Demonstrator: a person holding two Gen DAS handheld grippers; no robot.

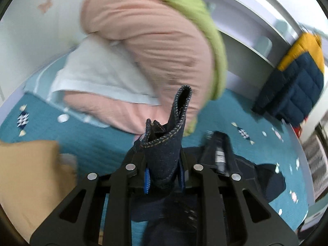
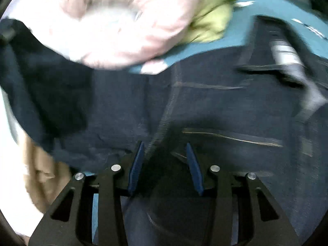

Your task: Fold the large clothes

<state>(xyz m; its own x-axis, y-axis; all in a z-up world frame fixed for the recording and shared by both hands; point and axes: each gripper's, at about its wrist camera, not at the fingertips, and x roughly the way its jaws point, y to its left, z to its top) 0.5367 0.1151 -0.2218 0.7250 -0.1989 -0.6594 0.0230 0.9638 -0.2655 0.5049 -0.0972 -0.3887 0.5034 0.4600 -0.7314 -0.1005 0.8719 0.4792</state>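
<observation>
Dark blue jeans (image 1: 164, 153) with tan stitching lie on a teal bed cover (image 1: 86, 135). My left gripper (image 1: 164, 176) is shut on a bunched fold of the jeans' hem, which sticks up between the blue pads. In the right wrist view the jeans (image 2: 205, 106) fill most of the frame, blurred. My right gripper (image 2: 164, 164) is open, its blue pads (image 2: 136, 168) apart just above the denim with a seam running between them. A white label (image 2: 287, 53) shows at the waistband.
A pink quilt (image 1: 143, 45) with a green cloth (image 1: 205, 28) and a white pillow (image 1: 98, 75) lies behind the jeans. A tan garment (image 1: 26, 174) is at the left. A navy and yellow padded jacket (image 1: 297, 78) is at the bed's right edge.
</observation>
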